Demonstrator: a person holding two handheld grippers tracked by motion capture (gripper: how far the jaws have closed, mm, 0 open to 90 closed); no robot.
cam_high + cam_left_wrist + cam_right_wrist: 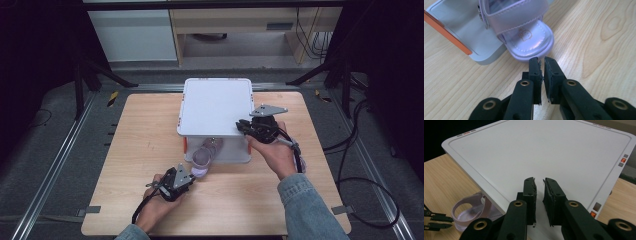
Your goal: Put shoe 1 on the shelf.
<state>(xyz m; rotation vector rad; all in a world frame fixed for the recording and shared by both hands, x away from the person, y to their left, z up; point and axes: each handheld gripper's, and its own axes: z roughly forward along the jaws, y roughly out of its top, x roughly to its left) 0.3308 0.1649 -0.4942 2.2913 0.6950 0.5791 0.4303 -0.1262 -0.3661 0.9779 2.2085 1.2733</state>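
- sandal [204, 159], pale lilac, lies at the open front of the box [215, 105], toe end out on the table [140, 150], heel end under the lid and hard to make out in the high view.
- in the left gripper view the sandal [530, 42] is cut off at the top edge; a small print on the insole is too faint to read.
- left gripper [189, 176] sits just short of the toe, jaws nearly together with nothing between them.
- right gripper [241, 125] hovers at the lid's near right edge, jaws nearly closed and empty; contact with the lid unclear.
- box interior mostly hidden by the white lid [544, 152].
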